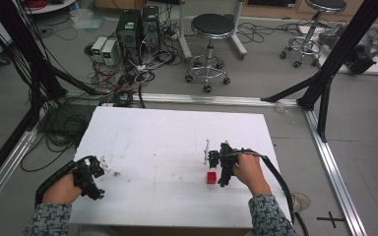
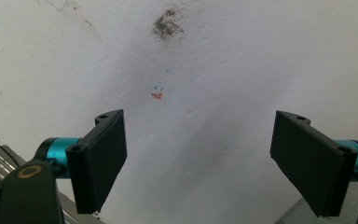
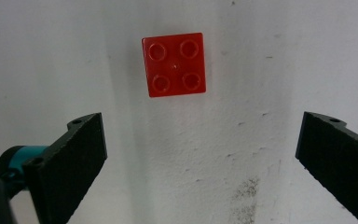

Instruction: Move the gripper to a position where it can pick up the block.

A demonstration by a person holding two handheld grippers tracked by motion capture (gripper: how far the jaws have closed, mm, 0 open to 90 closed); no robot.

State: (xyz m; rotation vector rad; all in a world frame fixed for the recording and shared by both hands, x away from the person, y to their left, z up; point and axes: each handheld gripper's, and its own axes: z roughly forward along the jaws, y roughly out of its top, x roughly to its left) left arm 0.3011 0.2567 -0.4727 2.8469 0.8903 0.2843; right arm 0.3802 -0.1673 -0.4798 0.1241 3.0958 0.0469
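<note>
The red brick (image 3: 174, 64) lies studs-up on the counter (image 1: 167, 132) at 11 o'clock beyond the right gripper's (image 3: 200, 163) released fingers, nearer than the left gripper (image 2: 198, 158), likewise released.

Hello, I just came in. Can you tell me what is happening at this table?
A person holds a hand-held gripper in each hand over a white table. The right hand-held gripper is open and points down at a red four-stud brick lying on the table, not yet touching it. The left hand-held gripper is open too, over bare table near the left edge.
</note>
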